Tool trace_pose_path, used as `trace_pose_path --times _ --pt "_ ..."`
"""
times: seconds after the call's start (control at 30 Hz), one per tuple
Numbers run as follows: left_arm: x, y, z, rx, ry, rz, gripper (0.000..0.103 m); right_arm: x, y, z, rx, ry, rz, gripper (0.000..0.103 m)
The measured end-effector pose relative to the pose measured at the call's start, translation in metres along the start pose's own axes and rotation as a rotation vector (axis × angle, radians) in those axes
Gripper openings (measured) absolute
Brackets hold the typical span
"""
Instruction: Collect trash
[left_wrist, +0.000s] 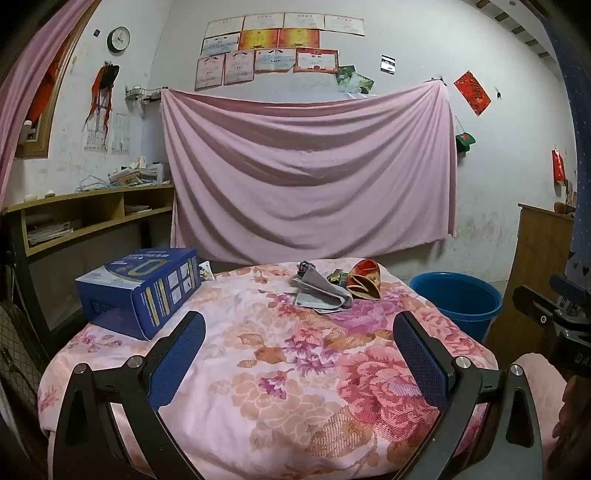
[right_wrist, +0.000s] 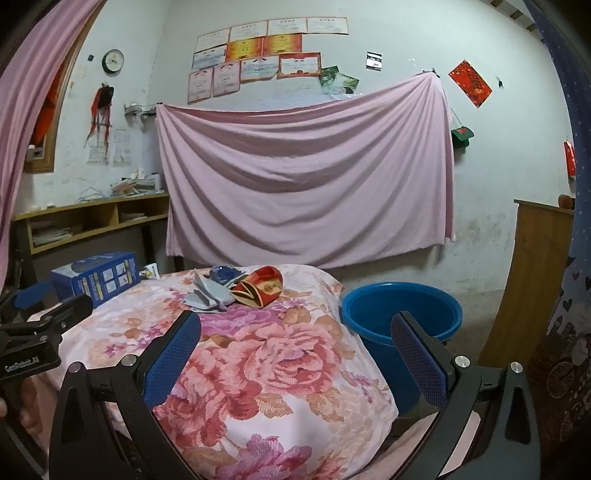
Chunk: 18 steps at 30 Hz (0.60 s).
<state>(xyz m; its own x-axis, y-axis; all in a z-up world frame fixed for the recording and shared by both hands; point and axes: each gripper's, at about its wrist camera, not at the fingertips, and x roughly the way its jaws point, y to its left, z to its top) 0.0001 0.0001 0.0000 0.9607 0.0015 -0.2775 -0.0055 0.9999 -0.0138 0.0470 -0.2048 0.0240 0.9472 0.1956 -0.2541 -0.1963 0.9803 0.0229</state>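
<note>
Wrappers (left_wrist: 325, 290) lie on floral cloth (left_wrist: 266, 369) beside blue bucket (left_wrist: 458, 299)

The near table wears a pink cloth (left_wrist: 258, 369) patterned with red, orange and purple flowers. On it lie a dark blue box (left_wrist: 142, 291) with gold print, a grey wrapper (left_wrist: 321, 295) and a red-and-gold packet (right_wrist: 264, 290). Right stands a blue bucket (right_wrist: 402, 314); a plain pink sheet (left_wrist: 310, 173) hangs far behind.

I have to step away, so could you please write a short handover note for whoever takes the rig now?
Left gripper: open, empty, over the flowered cloth.
Right gripper: open, empty, near the blue bucket.
Trash: grey wrapper, red and gold packet and small scraps piled at the table's far edge; blue box far left.
Done: no trash visible in the bucket.
Left: move the pile into the bucket.
</note>
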Motion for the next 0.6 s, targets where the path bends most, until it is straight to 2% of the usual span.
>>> trace_pose_path --times 0.6 --pt "-0.0009 -0.0023 -0.0042 -0.006 0.000 -0.001 0.100 0.0000 0.0006 -0.0008 0.003 0.005 0.002 0.103"
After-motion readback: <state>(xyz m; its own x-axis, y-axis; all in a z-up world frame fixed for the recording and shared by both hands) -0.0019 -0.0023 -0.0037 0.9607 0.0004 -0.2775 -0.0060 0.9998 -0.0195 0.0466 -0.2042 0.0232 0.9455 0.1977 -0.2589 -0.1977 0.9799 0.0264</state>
